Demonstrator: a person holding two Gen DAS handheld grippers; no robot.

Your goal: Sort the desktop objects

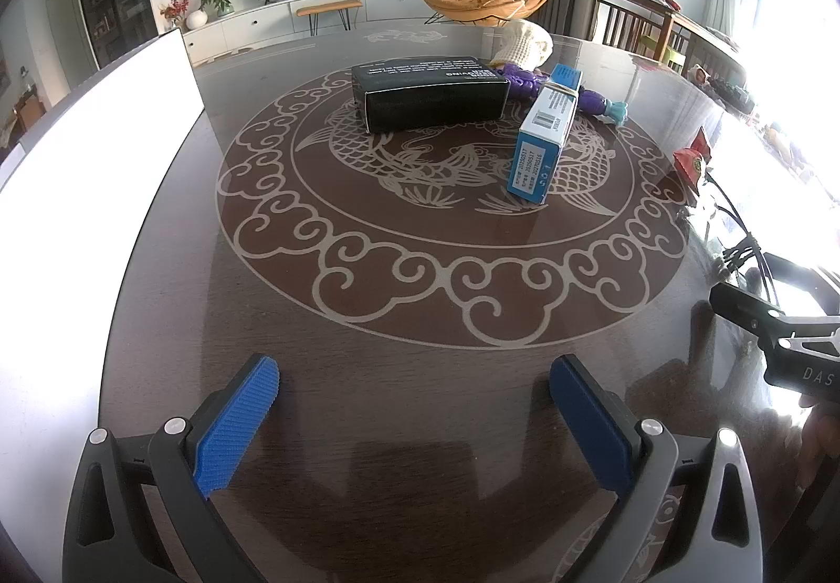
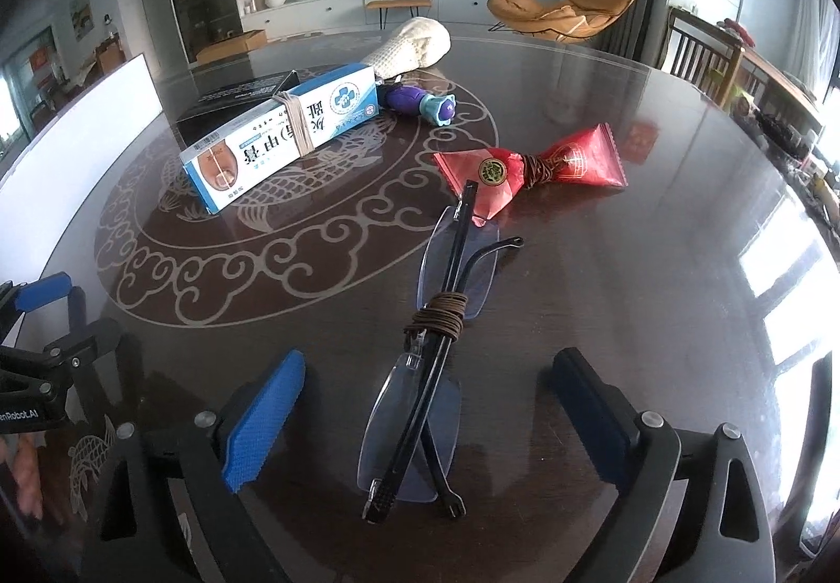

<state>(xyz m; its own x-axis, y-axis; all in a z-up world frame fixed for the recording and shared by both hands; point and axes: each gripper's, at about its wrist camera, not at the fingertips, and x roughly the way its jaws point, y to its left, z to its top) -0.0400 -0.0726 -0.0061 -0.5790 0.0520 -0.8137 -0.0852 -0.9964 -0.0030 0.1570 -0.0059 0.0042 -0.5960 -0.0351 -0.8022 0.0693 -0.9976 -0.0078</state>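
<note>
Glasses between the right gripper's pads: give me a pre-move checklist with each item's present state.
1. Right gripper open wide: ok.
2. Glasses flat on the table, between the pads, untouched: ok.
3. Cord keeps the glasses' arms folded: ok.
4. Red packet clear of the glasses: not ok, it meets their far end.
5. Left gripper open, empty: ok.
6. Sorting destination for the glasses: cannot tell.
</note>
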